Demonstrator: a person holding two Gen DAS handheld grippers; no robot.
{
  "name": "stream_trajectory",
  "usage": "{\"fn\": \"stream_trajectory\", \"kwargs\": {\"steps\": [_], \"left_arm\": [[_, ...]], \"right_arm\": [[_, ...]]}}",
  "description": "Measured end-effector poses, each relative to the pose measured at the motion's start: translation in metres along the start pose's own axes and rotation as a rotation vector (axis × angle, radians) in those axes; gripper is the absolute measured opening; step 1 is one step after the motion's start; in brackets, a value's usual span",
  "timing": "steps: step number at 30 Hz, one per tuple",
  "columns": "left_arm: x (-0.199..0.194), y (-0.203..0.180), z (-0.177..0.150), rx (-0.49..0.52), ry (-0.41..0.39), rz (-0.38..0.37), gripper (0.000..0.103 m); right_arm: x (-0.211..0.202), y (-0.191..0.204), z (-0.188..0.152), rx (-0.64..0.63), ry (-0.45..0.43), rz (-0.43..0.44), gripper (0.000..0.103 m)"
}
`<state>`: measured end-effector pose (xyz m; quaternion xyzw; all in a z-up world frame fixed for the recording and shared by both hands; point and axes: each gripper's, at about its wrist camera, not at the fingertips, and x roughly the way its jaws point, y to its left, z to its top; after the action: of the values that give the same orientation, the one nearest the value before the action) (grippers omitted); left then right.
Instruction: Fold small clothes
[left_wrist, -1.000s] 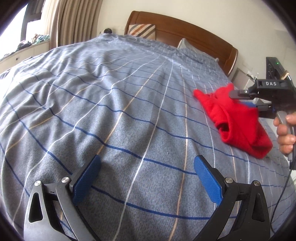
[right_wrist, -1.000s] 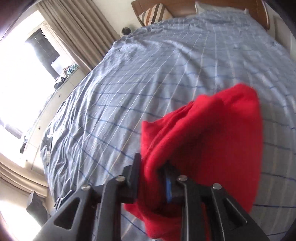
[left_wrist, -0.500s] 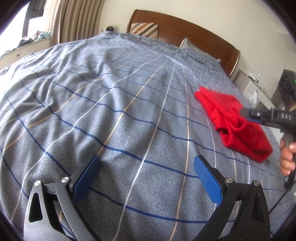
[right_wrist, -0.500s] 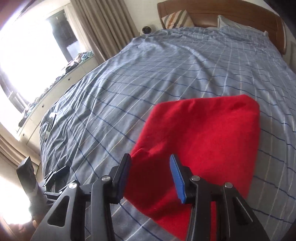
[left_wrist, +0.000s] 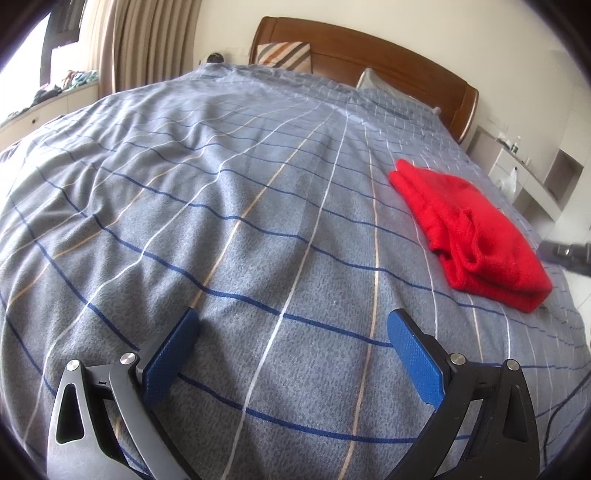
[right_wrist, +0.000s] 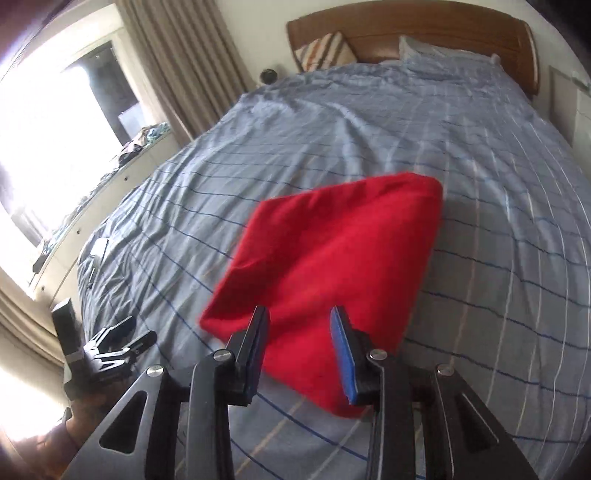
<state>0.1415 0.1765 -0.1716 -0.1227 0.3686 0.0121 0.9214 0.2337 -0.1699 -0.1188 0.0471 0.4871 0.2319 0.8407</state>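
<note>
- Since a second earlier, the right gripper had let go of the folded red garment and drawn back; its jaws, just narrowing, stood apart, gripping nothing.
- The left gripper hovered with jaws wide, empty.
- The garment lay at two o'clock on the plaid bedspread.

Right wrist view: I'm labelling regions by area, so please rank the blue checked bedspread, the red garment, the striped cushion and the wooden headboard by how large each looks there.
1. blue checked bedspread
2. red garment
3. wooden headboard
4. striped cushion

The headboard and cushion sit far from the camera, so they look smaller than they are.
</note>
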Motion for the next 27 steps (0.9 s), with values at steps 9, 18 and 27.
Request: {"fn": "stream_trajectory", "kwargs": {"steps": [9,18,27], "left_arm": [[-0.015,-0.021,0.015,0.035,0.026,-0.128,0.102],[0.095,-0.09,0.123,-0.028,0.291,-0.324,0.102],[0.141,-0.129,0.115,0.045,0.38,-0.27,0.076]], "right_arm": [[-0.021,-0.02,-0.027,0.062,-0.045,-0.024,0.042],[-0.005,-0.086,0.037,0.368,-0.166,0.123,0.076],[0.081,-0.053,0.053,0.238,-0.071,0.061,0.052]]}}
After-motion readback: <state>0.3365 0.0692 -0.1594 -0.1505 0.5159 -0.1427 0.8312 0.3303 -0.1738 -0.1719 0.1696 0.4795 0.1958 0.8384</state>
